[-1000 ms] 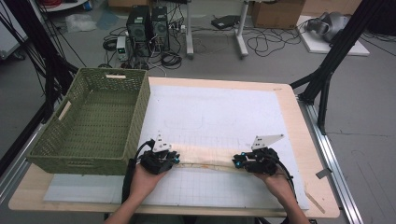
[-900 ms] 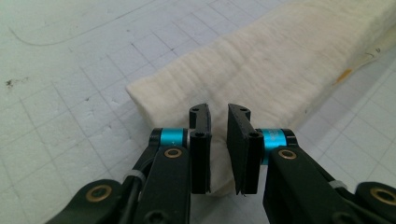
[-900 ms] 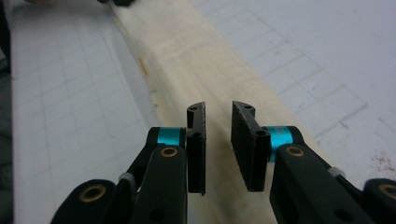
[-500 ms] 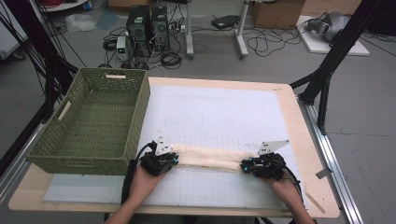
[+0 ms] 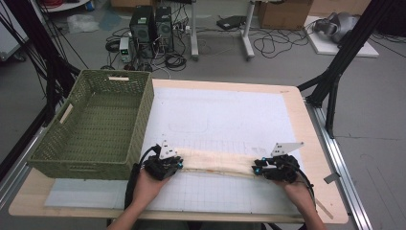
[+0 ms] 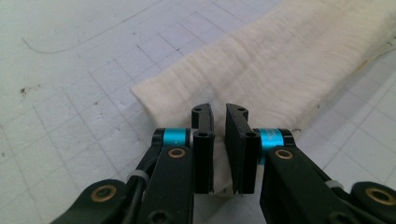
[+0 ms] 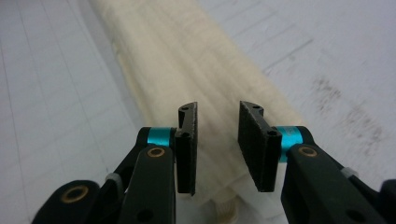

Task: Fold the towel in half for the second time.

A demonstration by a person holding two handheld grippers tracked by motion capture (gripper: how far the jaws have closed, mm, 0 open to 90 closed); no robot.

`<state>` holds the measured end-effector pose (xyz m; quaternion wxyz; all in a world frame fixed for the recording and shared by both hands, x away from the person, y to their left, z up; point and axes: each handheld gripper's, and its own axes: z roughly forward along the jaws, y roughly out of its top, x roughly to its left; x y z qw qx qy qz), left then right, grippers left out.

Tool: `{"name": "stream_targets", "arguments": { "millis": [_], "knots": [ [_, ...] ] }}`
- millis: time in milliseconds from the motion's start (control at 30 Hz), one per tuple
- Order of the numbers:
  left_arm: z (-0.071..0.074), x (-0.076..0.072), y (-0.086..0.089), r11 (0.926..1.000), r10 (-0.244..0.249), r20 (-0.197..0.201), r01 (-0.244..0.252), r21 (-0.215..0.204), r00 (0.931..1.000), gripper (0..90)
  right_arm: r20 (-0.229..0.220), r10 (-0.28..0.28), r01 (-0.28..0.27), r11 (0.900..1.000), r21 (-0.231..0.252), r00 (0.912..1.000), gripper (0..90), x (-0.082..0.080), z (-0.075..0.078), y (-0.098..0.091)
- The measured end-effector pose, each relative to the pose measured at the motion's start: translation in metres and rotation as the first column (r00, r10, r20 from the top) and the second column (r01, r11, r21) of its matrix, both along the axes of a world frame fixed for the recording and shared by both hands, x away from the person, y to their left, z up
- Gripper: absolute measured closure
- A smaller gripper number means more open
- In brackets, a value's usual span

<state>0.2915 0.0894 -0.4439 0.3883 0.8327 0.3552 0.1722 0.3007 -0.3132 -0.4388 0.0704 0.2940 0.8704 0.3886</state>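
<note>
A cream-coloured cloth, folded into a long narrow strip, lies flat on the white gridded mat in the lower middle of the high view, running from left to right between the two grippers. At its left end sits the left gripper, held by a hand coming up from the bottom edge; in the left gripper view its fingers stand narrow, with only a slim gap between them, right over the end of the cloth, and whether they pinch a fold of it I cannot tell. At the strip's right end is the right gripper; its fingers have just been opening and now stand moderately apart, with the cloth lying under and between them, not pressed by the pads. To the left of the frame, beside the mat, a green woven basket rests on the wooden table. Beyond the table's far edge, at the top of the frame, computer towers and cables lie on the floor.
</note>
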Motion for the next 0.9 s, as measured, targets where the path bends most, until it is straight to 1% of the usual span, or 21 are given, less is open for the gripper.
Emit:
{"name": "stream_targets", "arguments": {
  "millis": [133,233,267,300,367,400,433,467,500,533,600,633,667,733,800,833,900],
  "knots": [
    [0.0,0.0,0.0,1.0,0.0,0.003,-0.001,0.006,1.0,80.6,0.009,0.012,-0.012,0.9999,-0.007,0.9999,67.9,-0.007,-0.001,-0.003],
    [0.0,0.0,0.0,1.0,0.006,0.0,-0.006,-0.001,1.0,80.3,0.001,0.005,-0.005,0.9998,0.017,1.0,67.5,-0.009,0.0,-0.006],
    [0.0,-0.001,0.0,1.0,0.007,0.001,-0.007,-0.003,1.0,79.9,0.006,0.008,-0.009,0.9996,0.025,0.9999,67.2,-0.009,0.001,-0.006],
    [0.0,-0.001,0.0,1.0,0.007,0.002,-0.007,-0.002,1.0,79.5,0.017,0.006,-0.007,0.9989,0.045,0.9998,67.4,-0.01,0.004,-0.006],
    [0.0,-0.001,-0.001,1.0,0.008,0.004,-0.008,-0.001,1.0,79.1,0.057,0.011,-0.017,0.9955,0.093,0.9983,68.5,-0.011,0.014,-0.004],
    [0.001,-0.001,-0.001,0.9999,0.013,0.002,-0.013,-0.006,0.9999,77.8,0.073,0.013,-0.019,0.9953,0.095,0.9973,68.5,-0.011,0.018,-0.003],
    [0.002,0.0,-0.001,0.9998,0.015,0.004,-0.015,-0.01,0.9999,76.2,0.085,0.011,-0.018,0.9962,0.086,0.9963,68.8,-0.01,0.02,-0.002],
    [0.003,-0.001,-0.002,0.9996,0.027,0.012,-0.027,-0.012,0.9996,74.8,0.081,0.011,-0.017,0.9968,0.078,0.9966,69.7,-0.009,0.02,-0.001],
    [0.004,-0.002,-0.001,0.9992,0.035,0.024,-0.035,-0.019,0.9991,71.4,0.076,0.01,-0.015,0.9977,0.066,0.997,69.7,-0.007,0.018,-0.001],
    [0.005,-0.003,-0.001,0.999,0.037,0.033,-0.036,-0.027,0.9988,68.0,0.064,0.006,-0.009,0.9986,0.052,0.9979,70.5,-0.007,0.016,-0.001],
    [0.008,-0.006,0.0,0.9991,0.035,0.047,-0.034,-0.025,0.9983,66.7,0.037,0.015,-0.016,0.9994,0.031,0.9992,71.1,-0.007,0.008,-0.002],
    [0.008,-0.007,0.001,0.9991,0.033,0.046,-0.032,-0.029,0.9984,66.6,0.026,0.018,-0.018,0.9998,0.011,0.9995,71.0,-0.008,0.005,-0.002],
    [0.009,-0.008,0.002,0.999,0.033,0.042,-0.031,-0.031,0.9986,66.6,0.023,0.026,-0.026,0.9997,0.003,0.9994,70.6,-0.009,0.003,-0.002],
    [0.009,-0.01,0.003,0.9992,0.029,0.045,-0.028,-0.029,0.9986,67.2,0.035,0.022,-0.023,0.9995,0.024,0.9991,70.4,-0.012,0.006,-0.006],
    [0.008,-0.01,0.005,0.9996,0.022,0.028,-0.021,-0.021,0.9994,70.3,0.037,0.019,-0.02,0.999,0.04,0.9992,70.7,-0.014,0.008,-0.009],
    [0.007,-0.01,0.006,0.9997,0.021,0.019,-0.02,-0.016,0.9996,71.6,0.037,0.016,-0.017,0.9991,0.039,0.9992,70.8,-0.015,0.008,-0.01],
    [0.004,-0.009,0.007,0.9996,0.028,0.01,-0.028,-0.011,0.9996,74.5,0.015,0.024,-0.024,0.9996,0.015,0.9996,72.4,-0.015,0.004,-0.009]
  ]
}}
